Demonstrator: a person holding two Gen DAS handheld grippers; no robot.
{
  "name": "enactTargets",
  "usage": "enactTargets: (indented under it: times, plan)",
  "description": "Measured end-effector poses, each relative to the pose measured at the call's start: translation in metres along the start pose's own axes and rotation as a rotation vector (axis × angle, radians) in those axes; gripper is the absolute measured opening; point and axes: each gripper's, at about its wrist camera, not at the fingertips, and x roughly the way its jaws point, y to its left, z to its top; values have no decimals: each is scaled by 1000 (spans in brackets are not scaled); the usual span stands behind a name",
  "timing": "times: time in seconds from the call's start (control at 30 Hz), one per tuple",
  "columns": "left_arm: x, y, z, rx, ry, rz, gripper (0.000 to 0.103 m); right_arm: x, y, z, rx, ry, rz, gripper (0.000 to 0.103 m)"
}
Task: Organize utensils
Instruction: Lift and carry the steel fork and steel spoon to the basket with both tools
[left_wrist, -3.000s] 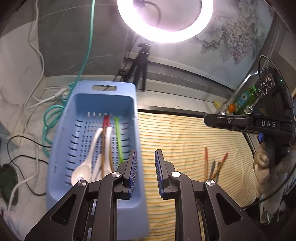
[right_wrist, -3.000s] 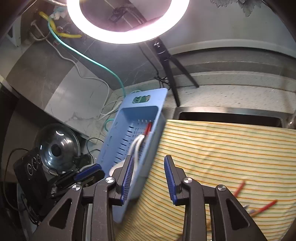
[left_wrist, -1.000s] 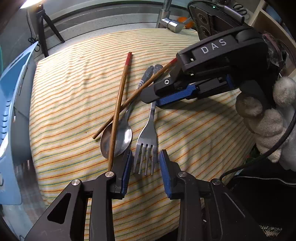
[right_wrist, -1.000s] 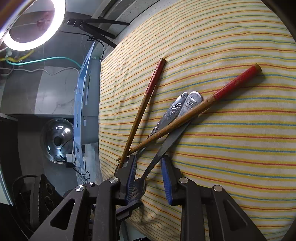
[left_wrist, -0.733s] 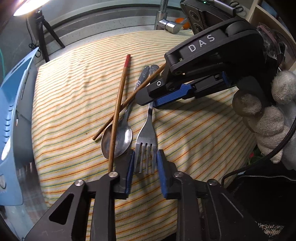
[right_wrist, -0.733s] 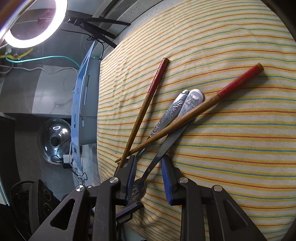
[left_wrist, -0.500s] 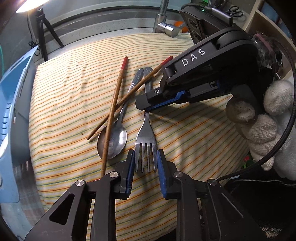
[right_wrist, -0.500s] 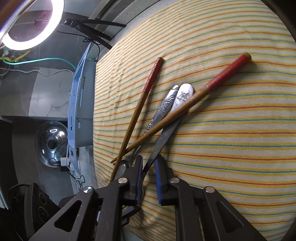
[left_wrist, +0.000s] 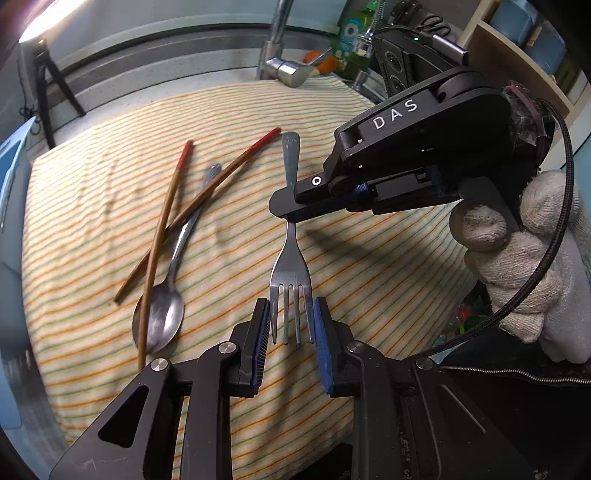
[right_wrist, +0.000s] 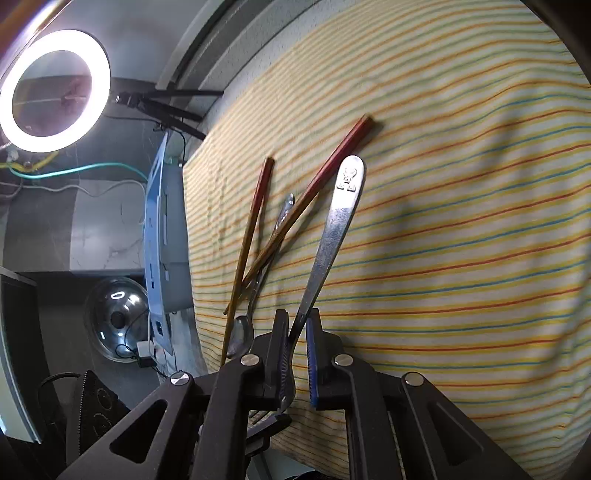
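1. Steel first: the fork (left_wrist: 290, 258) is clear of the other utensils and held by both tools. The right gripper (right_wrist: 296, 345) is clamped on its handle partway along, with the embossed end pointing away ahead of the jaws. The left gripper (left_wrist: 290, 325) has its blue pads at either side of the tines; they look to be touching the outer tines, so I judge it closed on the fork's head, though the contact is hard to confirm.

2. From the left wrist view, the fork seems raised off the striped cloth (left_wrist: 369, 280): it throws a shadow to the right of the handle, and its far end stands free above the fabric.

3. Left of the left gripper's fingers, and well apart from the fork, lie the things not yet sorted: a metal spoon (left_wrist: 168, 295) with its bowl nearest the camera, and two red-tipped chopsticks (left_wrist: 173, 221) crossed over its handle. In the right wrist view the same three sit just left of the held fork.

4. Farther left, beyond the cloth's edge, is the blue basket (right_wrist: 157, 236), seen edge-on. What it holds cannot be seen from here.

5. My reading of progress: one piece is in hand and, I guess, bound for the basket. Three pieces remain on the cloth, so the job is partway through at most. The crossed chopsticks resting on the spoon will probably need separating.
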Motion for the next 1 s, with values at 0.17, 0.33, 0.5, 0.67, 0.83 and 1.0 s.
enactTargets:
  times: [0.17,0.33,0.5,0.67,0.83,1.0]
  plan:
    - [-7,2,16,2,-34,-8,22,-15,10,5,-12,-38,20,7]
    - [-23,21,22,-23,-83,17,22,-13,37,15,-61,-44,38,7]
    - [-47,47,21,-73,-138,61,22,0,79,30,-136,-32,60,6]
    - [-72,81,19,-131,-186,116,22,20,127,43,-224,-13,76,6]
    - [-89,110,15,-194,-229,163,22,47,177,53,-299,12,88,5]
    - [-98,142,7,-249,-246,200,22,79,214,58,-345,40,90,5]
